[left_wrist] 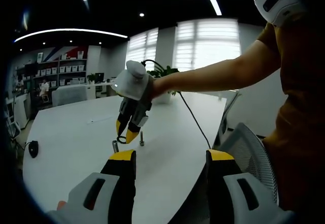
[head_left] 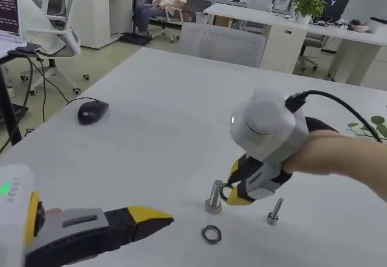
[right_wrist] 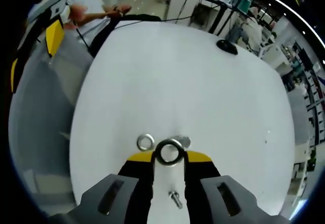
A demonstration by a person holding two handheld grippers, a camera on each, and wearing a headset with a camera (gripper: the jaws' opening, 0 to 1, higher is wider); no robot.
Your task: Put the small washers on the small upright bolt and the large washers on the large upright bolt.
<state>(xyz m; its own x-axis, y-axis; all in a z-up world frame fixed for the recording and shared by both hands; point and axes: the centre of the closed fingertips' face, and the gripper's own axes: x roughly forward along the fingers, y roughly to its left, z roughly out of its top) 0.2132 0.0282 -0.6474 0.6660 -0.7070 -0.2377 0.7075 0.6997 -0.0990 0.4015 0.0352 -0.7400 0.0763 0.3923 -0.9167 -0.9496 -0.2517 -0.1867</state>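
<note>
Right gripper view: the right gripper (right_wrist: 168, 158) is pinching a washer (right_wrist: 158, 152), looks like a large one, right beside the top of the large upright bolt (right_wrist: 182, 142). So it's mid-placement. Next it needs the hole centred over the bolt, then a release. Another washer (right_wrist: 145, 142) lies nearby, the small bolt (head_left: 275, 211) is bare, and the left gripper (left_wrist: 170, 158) is spread and empty.

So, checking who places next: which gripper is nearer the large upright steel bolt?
Right. The right gripper is just beside the large upright steel bolt, gripping a metal ring washer; the left gripper is off to the bolt's side, open and apart from it.
</note>
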